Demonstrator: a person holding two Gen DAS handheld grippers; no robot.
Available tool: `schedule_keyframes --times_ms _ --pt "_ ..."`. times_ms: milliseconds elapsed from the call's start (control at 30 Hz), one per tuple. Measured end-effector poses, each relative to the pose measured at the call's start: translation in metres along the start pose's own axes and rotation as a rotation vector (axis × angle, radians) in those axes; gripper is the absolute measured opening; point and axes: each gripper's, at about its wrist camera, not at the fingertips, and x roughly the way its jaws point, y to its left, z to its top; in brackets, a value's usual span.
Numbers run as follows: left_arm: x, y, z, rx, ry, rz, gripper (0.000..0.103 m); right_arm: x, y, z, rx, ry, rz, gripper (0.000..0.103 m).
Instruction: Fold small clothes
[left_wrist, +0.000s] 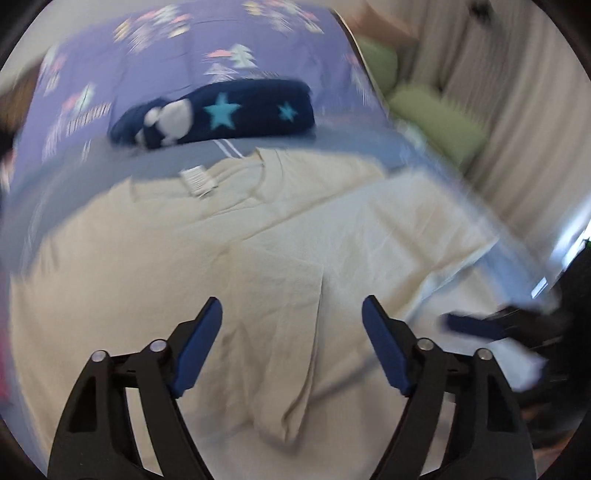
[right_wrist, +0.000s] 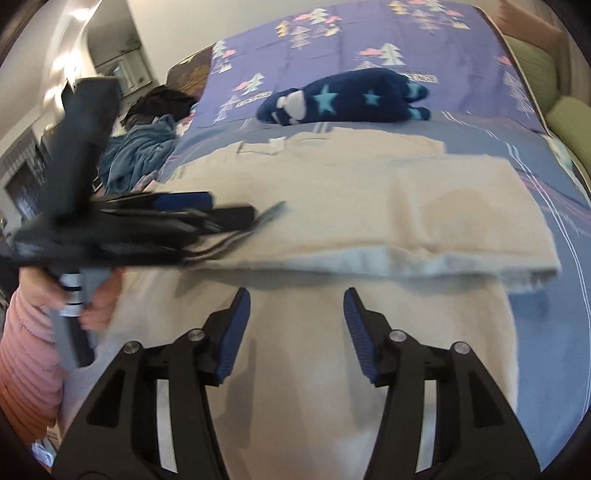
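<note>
Purple bedding printed with little trees covers the bed on which everything lies. At 6 o'clock in the right wrist view the right gripper hangs with its blue pads apart and nothing between them, over the near part of a cream garment. That garment lies spread across the bed's middle, one part turned over itself so that a folded edge runs from 9 to 3 o'clock. At 9 o'clock the left gripper, blurred, reaches over the cloth's edge, held by a hand in a pink sleeve. In its own view the left gripper stands open above the cloth, gripping nothing. Beyond, at 12 o'clock, lies a navy star-patterned garment; a heap of blue clothes sits at 10 o'clock.
</note>
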Motion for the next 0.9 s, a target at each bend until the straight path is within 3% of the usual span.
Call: schedule_keyframes --times_ms 33,100,267,333,433,500,633,667,733,767,900 --pt "0.013 -0.009 0.002 0.054 0.035 0.073 0.067 -0.001 -0.001 -0.001 0.007 -0.005 0.0 0.057" --pt "0.026 -0.011 0.004 0.085 0.06 0.153 0.066 -0.009 -0.006 -0.004 0.022 -0.026 -0.002 0.058" --pt "0.0 0.043 0.003 -0.094 -0.004 0.245 0.066 -0.018 -0.012 -0.003 0.02 -0.055 -0.013 0.063" --pt "-0.019 0.078 -0.004 -0.223 -0.047 0.205 0.066 -0.017 -0.013 -0.002 0.009 -0.053 -0.012 0.063" --pt "-0.03 0.118 -0.017 -0.408 -0.05 -0.002 0.066 -0.011 -0.007 0.002 -0.014 -0.043 -0.005 0.063" --pt "-0.025 0.12 -0.022 -0.436 -0.02 -0.073 0.066 -0.008 0.003 0.002 -0.039 -0.042 -0.005 0.063" --pt "-0.006 0.104 -0.024 -0.396 0.023 -0.041 0.066 -0.008 0.024 0.0 -0.138 -0.058 -0.036 0.063" --pt "-0.005 0.098 -0.022 -0.368 0.015 -0.033 0.062 -0.008 0.028 -0.001 -0.163 -0.06 -0.048 0.063" --pt "-0.002 0.088 -0.02 -0.35 0.02 -0.051 0.015 -0.006 0.037 -0.003 -0.222 -0.061 -0.081 0.063" --pt "0.0 0.086 -0.018 -0.353 0.031 -0.071 0.007 -0.005 0.041 -0.003 -0.25 -0.061 -0.092 0.063" --pt "-0.007 0.086 -0.009 -0.358 -0.003 -0.099 0.006 0.005 0.08 -0.004 -0.452 -0.068 -0.088 0.063"
